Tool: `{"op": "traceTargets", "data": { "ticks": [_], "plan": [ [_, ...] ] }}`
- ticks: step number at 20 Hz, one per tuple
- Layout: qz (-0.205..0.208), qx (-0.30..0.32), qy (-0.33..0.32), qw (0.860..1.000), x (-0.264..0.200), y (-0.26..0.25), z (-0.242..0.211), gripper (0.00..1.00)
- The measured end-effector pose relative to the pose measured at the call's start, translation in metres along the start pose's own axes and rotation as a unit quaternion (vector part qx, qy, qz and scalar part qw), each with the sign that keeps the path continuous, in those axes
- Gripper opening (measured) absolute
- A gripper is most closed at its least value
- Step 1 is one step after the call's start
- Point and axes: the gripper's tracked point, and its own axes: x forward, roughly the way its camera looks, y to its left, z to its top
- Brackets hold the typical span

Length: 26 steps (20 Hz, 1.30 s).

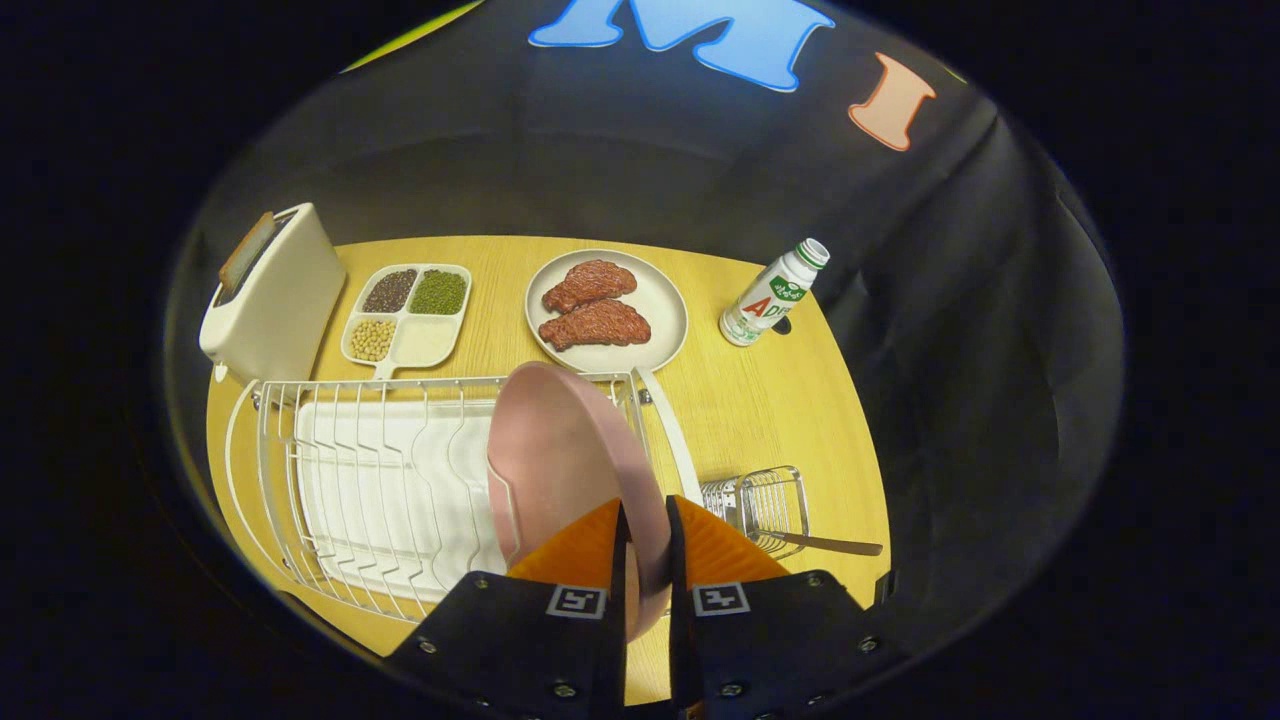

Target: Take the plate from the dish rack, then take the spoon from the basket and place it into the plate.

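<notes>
Pink plate (560, 450) stands on edge at the dish rack's (300, 470) right end, rim pinched between the nearly closed gripper (646, 525) fingers, so step 1 looks in hand; next it needs lifting clear and setting down before the spoon (830, 545) in the wire basket (765, 500).

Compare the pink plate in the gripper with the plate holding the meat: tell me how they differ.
The pink plate stands on edge over the dish rack, its rim pinched between the gripper fingers; the cream plate lies flat on the table beyond the rack. The pink plate is bare; the cream plate carries two pieces of meat. Colours differ: pink against cream. Both are round.
</notes>
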Motion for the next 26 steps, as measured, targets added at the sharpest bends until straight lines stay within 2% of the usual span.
{"op": "traceTargets", "data": {
  "ticks": [1, 2, 5, 12, 19, 26],
  "plan": [
    [-0.013, -0.007, -0.009, 1.000, -0.005, 0.005, 0.001, 0.17],
    [-0.020, -0.020, -0.014, 0.999, -0.007, 0.005, 0.007, 0.06],
    [-0.042, -0.055, -0.023, 0.997, -0.015, 0.008, 0.013, 0.06],
    [-0.078, -0.064, -0.032, 0.994, -0.033, -0.002, 0.023, 0.05],
    [-0.039, -0.023, -0.056, 0.997, -0.064, -0.026, 0.017, 0.06],
    [-0.015, -0.010, -0.092, 0.996, -0.107, -0.078, -0.006, 0.05]
  ]
}}
